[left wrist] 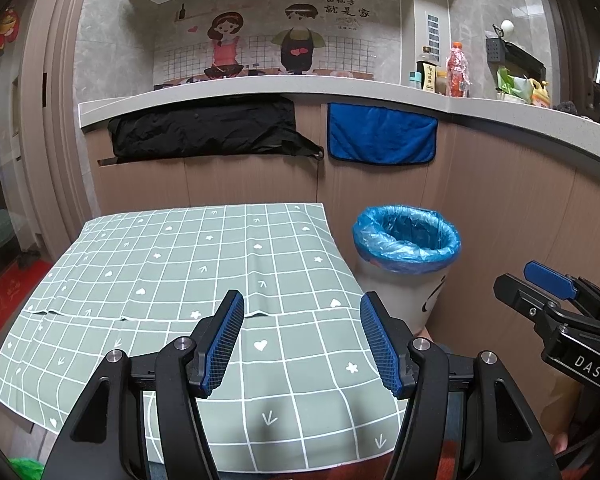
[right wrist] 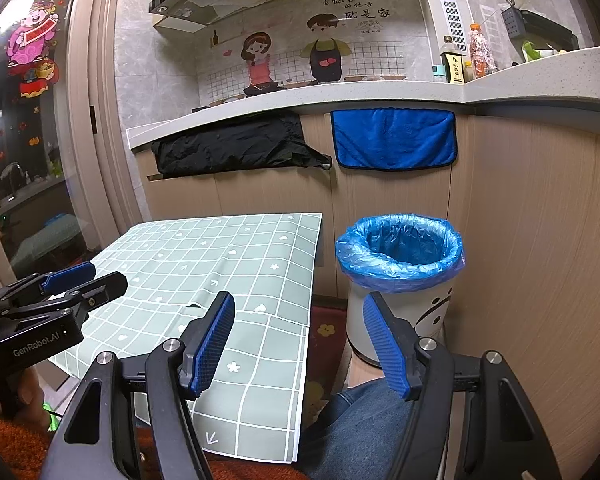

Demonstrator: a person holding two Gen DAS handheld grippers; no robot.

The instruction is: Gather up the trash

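Left wrist view has the left tongs (left wrist: pixel 302 336) hanging over the near part of the desk (left wrist: pixel 160 264), released, blue pads spread wide with nothing between them but bare green gridded cloth. The cloth's right edge runs back toward the wooden cabinet front, and just beyond that edge stands the trash bin (left wrist: pixel 406 248), white with a blue liner folded over its rim, mouth open upward and close against the cabinet. No loose trash shows on the cloth from either camera. The right tongs (left wrist: pixel 556 300) show at the far right of this view, beside the bin, seen side-on. From the right wrist the right tongs (right wrist: pixel 300 340) are likewise released and hold nothing, straddling the desk's right edge with one pad over the cloth and the other in front of the bin (right wrist: pixel 400 256). This view alone shows the narrow gap between desk and bin, a red patterned floor mat (right wrist: pixel 326 328) in it, and a jeans-clad knee (right wrist: pixel 360 412) below. It also catches the left tongs (right wrist: pixel 80 284) low on the left. Behind, a black cloth (left wrist: pixel 204 128) and a blue towel (left wrist: pixel 382 134) hang from the upper counter's edge.
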